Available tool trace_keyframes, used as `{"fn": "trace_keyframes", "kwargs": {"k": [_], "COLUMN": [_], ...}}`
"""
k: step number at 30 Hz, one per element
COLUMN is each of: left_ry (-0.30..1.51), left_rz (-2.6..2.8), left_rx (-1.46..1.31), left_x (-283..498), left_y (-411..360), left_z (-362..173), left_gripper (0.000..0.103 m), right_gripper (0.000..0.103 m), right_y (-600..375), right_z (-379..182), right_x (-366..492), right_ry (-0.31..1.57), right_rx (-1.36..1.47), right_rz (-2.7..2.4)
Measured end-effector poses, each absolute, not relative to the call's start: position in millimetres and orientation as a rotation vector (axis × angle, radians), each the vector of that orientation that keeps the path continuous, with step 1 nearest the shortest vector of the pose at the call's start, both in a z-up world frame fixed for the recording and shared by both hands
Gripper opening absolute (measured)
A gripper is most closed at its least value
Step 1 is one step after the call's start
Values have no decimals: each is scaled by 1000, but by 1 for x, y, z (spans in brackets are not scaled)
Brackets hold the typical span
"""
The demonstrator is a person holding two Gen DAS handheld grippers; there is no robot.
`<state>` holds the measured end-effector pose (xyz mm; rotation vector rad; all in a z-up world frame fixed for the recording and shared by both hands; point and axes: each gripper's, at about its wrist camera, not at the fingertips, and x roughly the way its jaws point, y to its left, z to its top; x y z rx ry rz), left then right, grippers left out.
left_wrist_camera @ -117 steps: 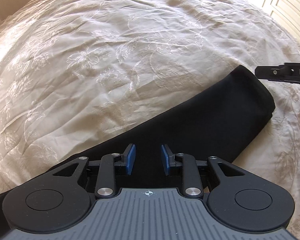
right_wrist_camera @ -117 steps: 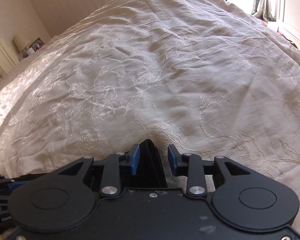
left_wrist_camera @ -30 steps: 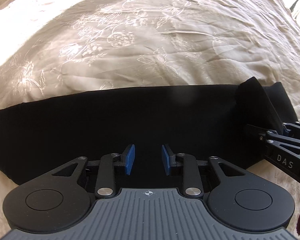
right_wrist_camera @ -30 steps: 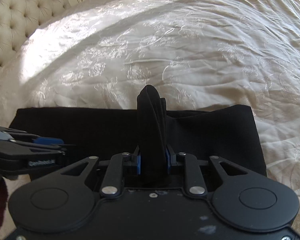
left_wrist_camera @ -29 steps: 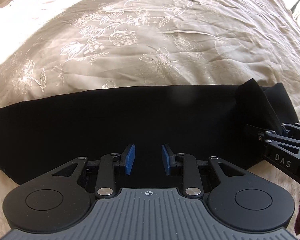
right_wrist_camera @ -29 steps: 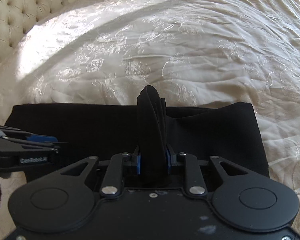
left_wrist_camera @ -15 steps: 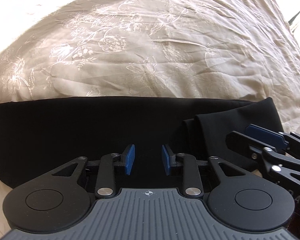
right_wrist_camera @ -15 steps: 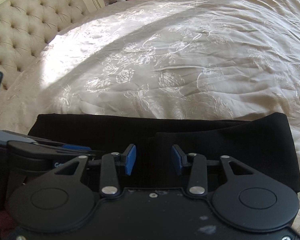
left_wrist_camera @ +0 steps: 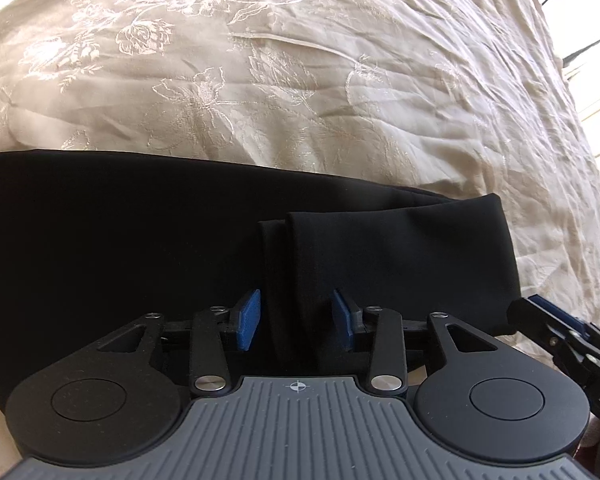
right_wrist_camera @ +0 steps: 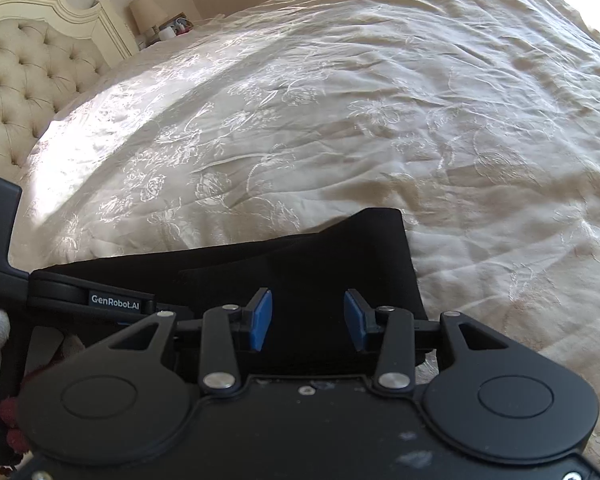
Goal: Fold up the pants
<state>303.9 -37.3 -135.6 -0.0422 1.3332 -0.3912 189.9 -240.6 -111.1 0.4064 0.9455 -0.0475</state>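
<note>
The right gripper (right_wrist_camera: 307, 320) hung low over the black pants (right_wrist_camera: 324, 256), its blue pads spread wide with nothing between them. The pants lay folded in a long band on the cream embroidered bedspread (right_wrist_camera: 340, 100), their right end square and layered near the bed's near edge. The left gripper (right_wrist_camera: 92, 300) reached in from the left over the cloth. A tufted headboard (right_wrist_camera: 24, 68) and a lamp (right_wrist_camera: 146, 12) stood at the far left corner.
</note>
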Motion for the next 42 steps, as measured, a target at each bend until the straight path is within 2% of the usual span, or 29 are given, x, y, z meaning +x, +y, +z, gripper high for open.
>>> {"fn": "trace_keyframes", "kwargs": {"k": [3, 9, 10, 11, 12, 13, 14, 16, 17, 23, 28, 31, 32, 36, 42], "left_ry": [1339, 1402, 1392, 1370, 1334, 1311, 1291, 1287, 1294, 1322, 1317, 1269, 1260, 1261, 1272], "left_rz": [-401, -364, -363, -363, -375, -393, -413, -438, -442, -448, -449, -418, -407, -336, -221], "left_rx": [-23, 7, 10, 22, 53, 83, 122, 180, 183, 117, 110, 114, 109, 68, 70], "left_x": [303, 314, 314, 313, 312, 311, 311, 312, 314, 321, 320, 317, 316, 309, 287], "left_y": [-43, -52, -52, -53, -55, -57, -60, -65, -65, -56, -54, -44, -38, -6, 56], "left_z": [-141, -154, -154, -152, -149, -147, -144, -143, -143, -146, -142, -127, -123, -114, -109], "left_gripper": [46, 46, 45, 32, 26, 25, 24, 24, 24, 26, 27, 26, 26, 26, 27], "right_gripper": [43, 43, 43, 43, 43, 43, 39, 17, 2, 4, 0, 2, 10, 11, 14], "right_y": [-245, -248, -248, -249, -249, -250, -251, -251, -251, -268, -294, -292, -289, -272, -221], "right_z": [-116, -122, -121, -120, -120, -120, -121, -122, -124, -146, -182, -174, -167, -143, -127], "right_x": [186, 182, 182, 183, 185, 187, 190, 200, 206, 242, 253, 249, 245, 226, 194], "right_ry": [956, 971, 969, 966, 961, 956, 954, 950, 958, 987, 1081, 1058, 1044, 1001, 1033], "right_rx": [413, 405, 400, 399, 399, 398, 390, 369, 358, 409, 514, 522, 516, 506, 479], "right_rz": [-61, -64, -64, -64, -59, -50, -40, -21, -19, -119, -244, -244, -235, -193, -122]}}
